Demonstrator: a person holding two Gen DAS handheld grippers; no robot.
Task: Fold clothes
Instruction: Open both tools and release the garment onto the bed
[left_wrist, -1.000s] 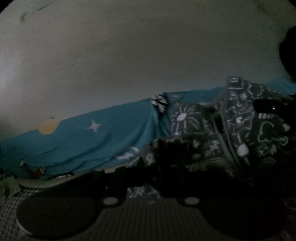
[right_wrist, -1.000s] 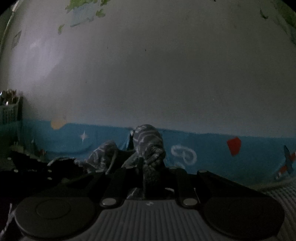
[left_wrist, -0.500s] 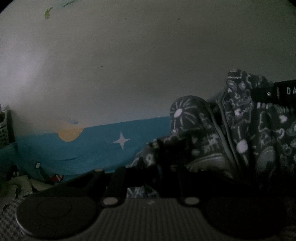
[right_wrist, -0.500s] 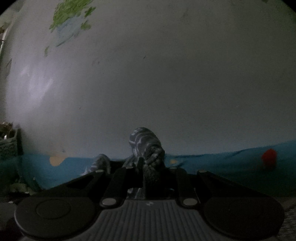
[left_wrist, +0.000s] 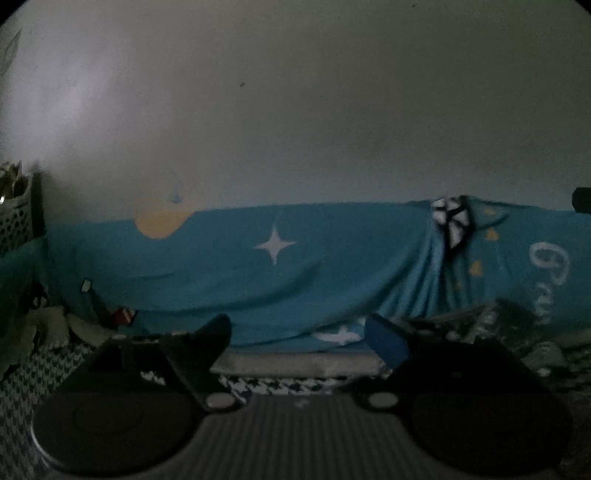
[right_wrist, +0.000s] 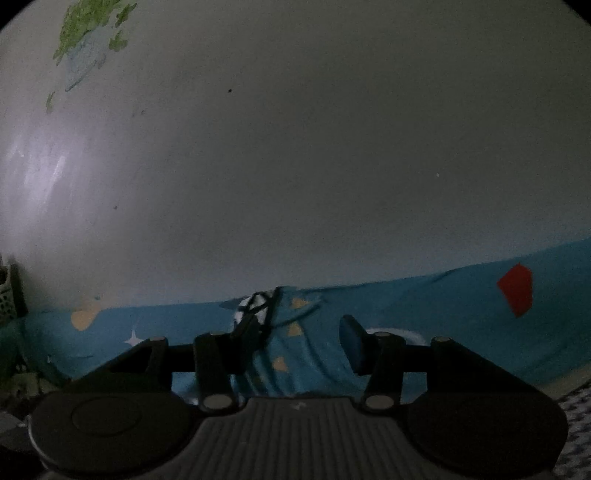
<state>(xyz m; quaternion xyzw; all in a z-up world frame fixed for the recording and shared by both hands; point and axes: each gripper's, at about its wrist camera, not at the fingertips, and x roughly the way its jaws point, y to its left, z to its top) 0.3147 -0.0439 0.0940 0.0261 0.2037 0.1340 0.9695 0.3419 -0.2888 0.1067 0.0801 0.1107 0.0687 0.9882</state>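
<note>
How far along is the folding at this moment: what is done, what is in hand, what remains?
Done: a dark patterned garment lies low on the right, out of the grippers. In hand: nothing; the left gripper and right gripper are both opening with nothing between their jaws. Left: too dark to tell whether that garment is folded neatly or whether others wait.

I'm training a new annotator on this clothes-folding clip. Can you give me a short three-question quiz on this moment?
1. True or false: the left tool has cloth between its fingers.
2. What shape is printed in white on the blue sheet? A) star B) heart C) ring
3. Where does the patterned garment lie in the left wrist view?

Key: 1 false, both tools' jaws are opening, nothing between them. 2 A. 3 lower right, beside the right finger.
</note>
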